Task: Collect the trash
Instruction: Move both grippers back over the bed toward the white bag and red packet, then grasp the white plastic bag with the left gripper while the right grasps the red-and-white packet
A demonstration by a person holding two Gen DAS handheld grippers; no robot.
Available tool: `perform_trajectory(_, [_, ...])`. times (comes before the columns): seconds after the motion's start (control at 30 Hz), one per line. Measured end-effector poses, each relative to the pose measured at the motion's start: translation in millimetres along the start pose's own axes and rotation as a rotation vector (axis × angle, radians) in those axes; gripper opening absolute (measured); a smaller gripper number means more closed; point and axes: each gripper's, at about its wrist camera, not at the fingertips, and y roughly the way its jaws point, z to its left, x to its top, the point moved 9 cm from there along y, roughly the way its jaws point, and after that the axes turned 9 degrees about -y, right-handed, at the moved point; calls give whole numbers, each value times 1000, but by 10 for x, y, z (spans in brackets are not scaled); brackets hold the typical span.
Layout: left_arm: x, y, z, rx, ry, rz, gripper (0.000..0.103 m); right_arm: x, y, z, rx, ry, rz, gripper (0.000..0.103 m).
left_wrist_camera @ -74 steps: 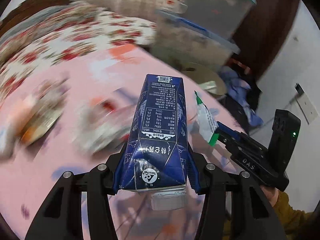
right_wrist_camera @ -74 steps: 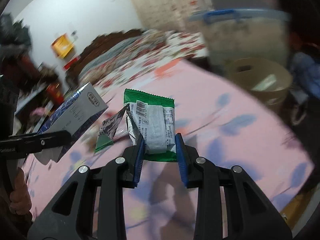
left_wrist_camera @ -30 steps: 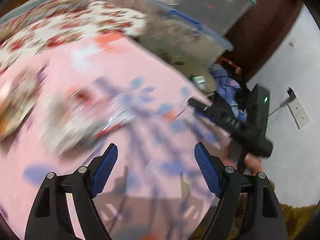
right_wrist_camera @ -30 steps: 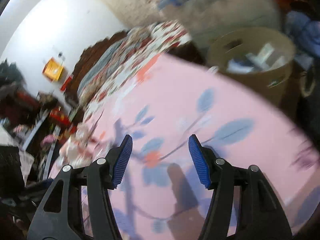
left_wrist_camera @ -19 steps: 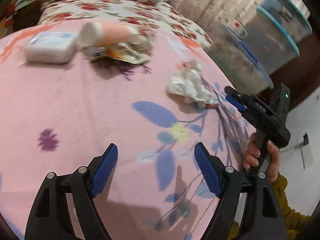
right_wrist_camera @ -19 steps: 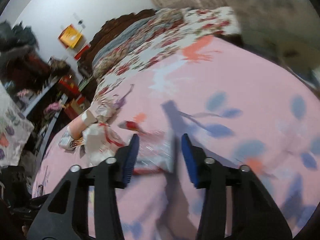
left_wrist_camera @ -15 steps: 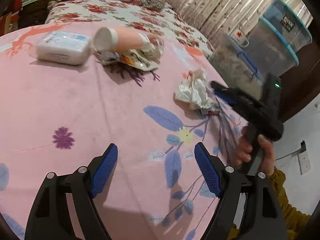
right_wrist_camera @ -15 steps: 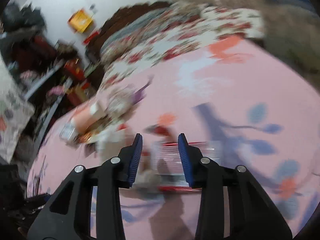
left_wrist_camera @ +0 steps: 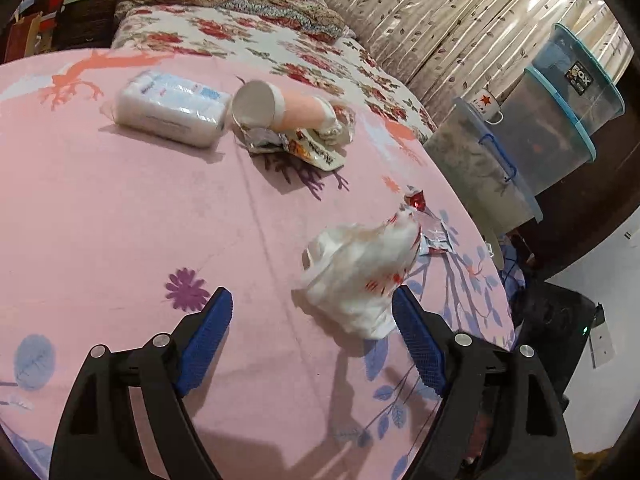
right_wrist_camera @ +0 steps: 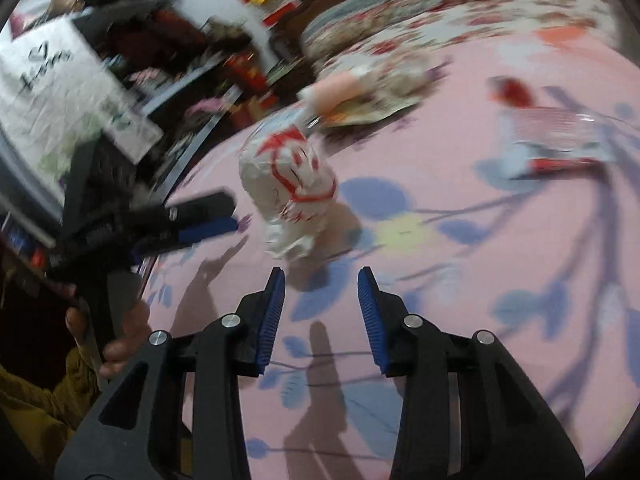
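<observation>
A crumpled white plastic bag with red print [left_wrist_camera: 360,272] lies on the pink flowered cloth [left_wrist_camera: 120,220]. My left gripper [left_wrist_camera: 312,336] hovers just short of it, jaws wide and opening, empty; the bag sits beside the right fingertip [left_wrist_camera: 412,328]. In the right wrist view the same bag [right_wrist_camera: 288,184] lies ahead and a little left of my right gripper [right_wrist_camera: 322,316], whose jaws are closing and hold nothing. A red and clear wrapper [right_wrist_camera: 556,144] lies to the right. The left gripper [right_wrist_camera: 200,216] reaches in from the left, held by a hand [right_wrist_camera: 120,344].
A pink cup on its side [left_wrist_camera: 296,108], a flat snack wrapper [left_wrist_camera: 316,152] and a white tissue pack [left_wrist_camera: 172,104] lie further back. A small red and silver wrapper [left_wrist_camera: 432,236] lies behind the bag. Stacked plastic storage bins [left_wrist_camera: 540,128] stand past the cloth's right edge.
The blue carton and green wrapper held earlier are gone from both grippers. Both have swung back over the cloth toward the white bag, and the right jaws stand narrower than a second ago.
</observation>
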Motion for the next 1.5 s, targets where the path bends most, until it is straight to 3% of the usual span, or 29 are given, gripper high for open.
perform_trajectory(0.13, [-61,65,-110,-19,21,21,79,23,-205,-320,-45,98,-48,41])
perform_trajectory(0.27, [-22,90,-226,-9,57,13,86,4,-295,-543,-54,177,-69,41])
perform_trajectory(0.53, [201,361,-544,7,118,19,89,98,-494,-843,-111,229,-119,41])
perform_trajectory(0.63, [284,461,-563,22,105,19,89,134,-621,-972,-143,262,-148,43])
perform_trajectory(0.73, [336,511,-554,32,97,15,89,151,-754,-1111,-184,295,-186,51])
perform_trajectory(0.93, [299,636,-533,63,118,36,89,148,-926,-1398,-230,349,-220,51])
perform_trajectory(1.5, [135,732,-477,78,148,51,89,386,-709,-1736,-204,427,-206,50])
